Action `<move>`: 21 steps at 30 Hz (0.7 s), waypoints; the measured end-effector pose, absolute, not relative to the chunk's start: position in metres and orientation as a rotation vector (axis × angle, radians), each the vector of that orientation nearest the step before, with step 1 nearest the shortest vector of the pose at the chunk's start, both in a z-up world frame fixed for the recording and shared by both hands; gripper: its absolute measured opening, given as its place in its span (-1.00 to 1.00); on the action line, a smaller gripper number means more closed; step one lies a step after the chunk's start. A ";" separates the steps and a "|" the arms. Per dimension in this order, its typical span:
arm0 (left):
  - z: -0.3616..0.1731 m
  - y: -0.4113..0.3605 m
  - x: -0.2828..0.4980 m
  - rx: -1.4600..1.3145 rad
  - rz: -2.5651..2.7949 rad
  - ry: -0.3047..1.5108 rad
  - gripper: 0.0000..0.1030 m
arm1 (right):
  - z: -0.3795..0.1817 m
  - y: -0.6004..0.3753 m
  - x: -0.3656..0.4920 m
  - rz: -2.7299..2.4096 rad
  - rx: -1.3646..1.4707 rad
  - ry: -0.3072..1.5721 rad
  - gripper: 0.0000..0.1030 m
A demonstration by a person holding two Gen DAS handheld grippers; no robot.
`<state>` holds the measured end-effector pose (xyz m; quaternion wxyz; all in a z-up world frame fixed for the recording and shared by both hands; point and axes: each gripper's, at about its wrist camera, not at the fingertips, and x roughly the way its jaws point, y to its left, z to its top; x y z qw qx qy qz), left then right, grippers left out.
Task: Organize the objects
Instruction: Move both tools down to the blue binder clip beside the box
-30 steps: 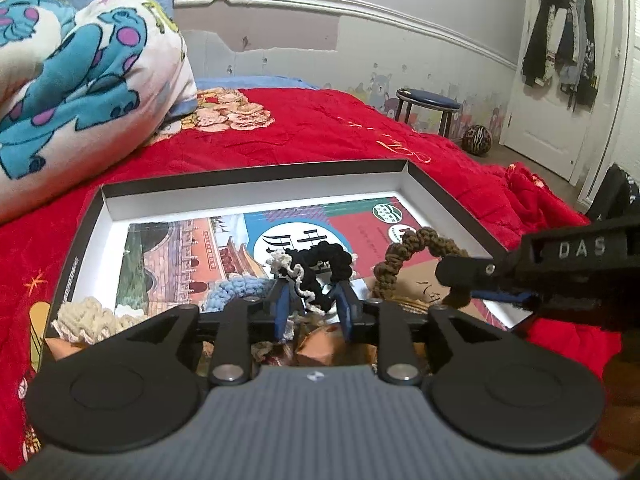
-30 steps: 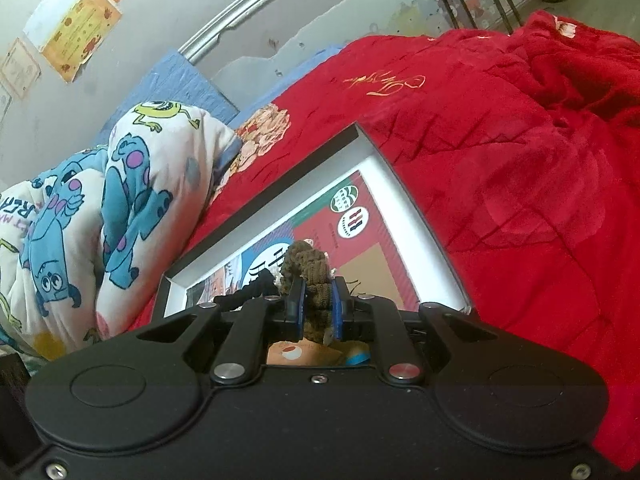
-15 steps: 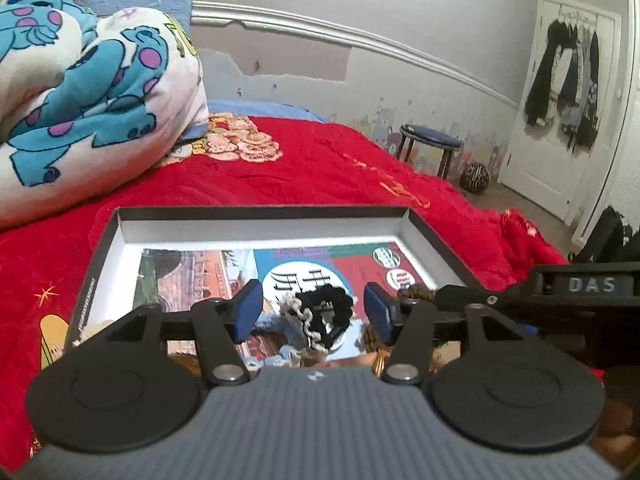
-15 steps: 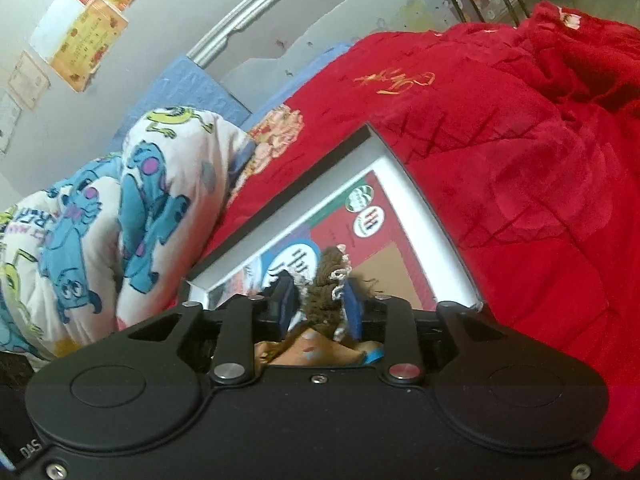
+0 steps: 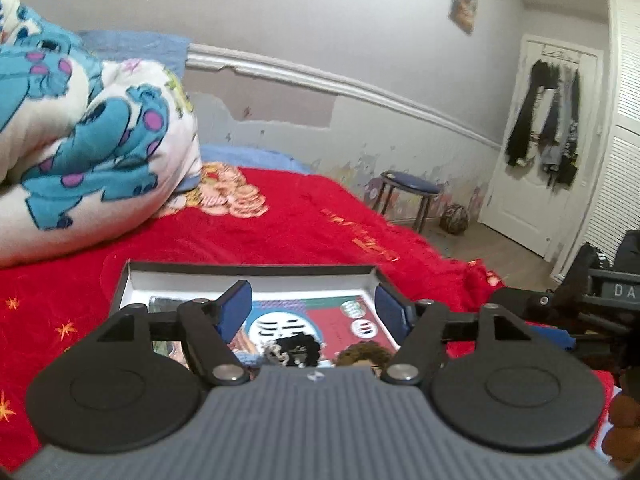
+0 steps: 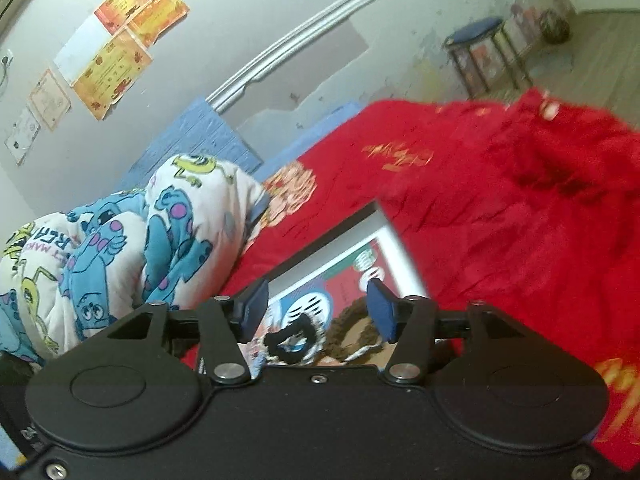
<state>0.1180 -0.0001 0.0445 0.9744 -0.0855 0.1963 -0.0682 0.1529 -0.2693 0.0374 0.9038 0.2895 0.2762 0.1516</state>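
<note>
A shallow box [image 5: 248, 270] with a black rim and a colourful printed floor lies on the red bedspread. In it rest a black-and-white scrunchie [image 5: 296, 350] and a brown braided scrunchie [image 5: 362, 352]. My left gripper [image 5: 312, 314] hovers above the box, its jaws opening, nothing between the blue pads. The right wrist view shows the same black scrunchie [image 6: 288, 342] and brown scrunchie [image 6: 348, 324] lying below my right gripper [image 6: 318, 308]. Its jaws are opening too, and the pads touch nothing. The right gripper's body shows at the right edge of the left wrist view.
A rolled quilt [image 5: 80, 152] with blue cartoon monsters lies at the bed's left. The red bedspread [image 6: 500, 220] stretches to the right. A blue stool [image 5: 408, 192] and a ball stand by the far wall, near a white door with hung clothes.
Both grippers let go and rose away from the box. The left released the black-and-white scrunchie, the right the brown one; both now lie in the box while the jaws spread wider.
</note>
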 end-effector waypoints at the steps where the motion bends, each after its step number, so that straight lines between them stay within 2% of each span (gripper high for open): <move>1: 0.049 -0.002 0.114 -0.156 -0.149 0.388 0.56 | 0.042 -0.274 0.146 0.298 0.590 0.562 0.09; 5: 0.055 -0.012 0.095 -0.120 -0.172 0.372 0.58 | 0.047 -0.286 0.122 0.244 0.573 0.573 0.13; 8: 0.047 -0.020 0.085 -0.134 -0.201 0.424 0.59 | 0.040 -0.285 0.111 0.221 0.573 0.606 0.13; 21: -0.031 -0.056 0.077 -0.106 -0.124 0.706 0.59 | -0.009 -0.254 0.108 0.121 0.510 0.835 0.12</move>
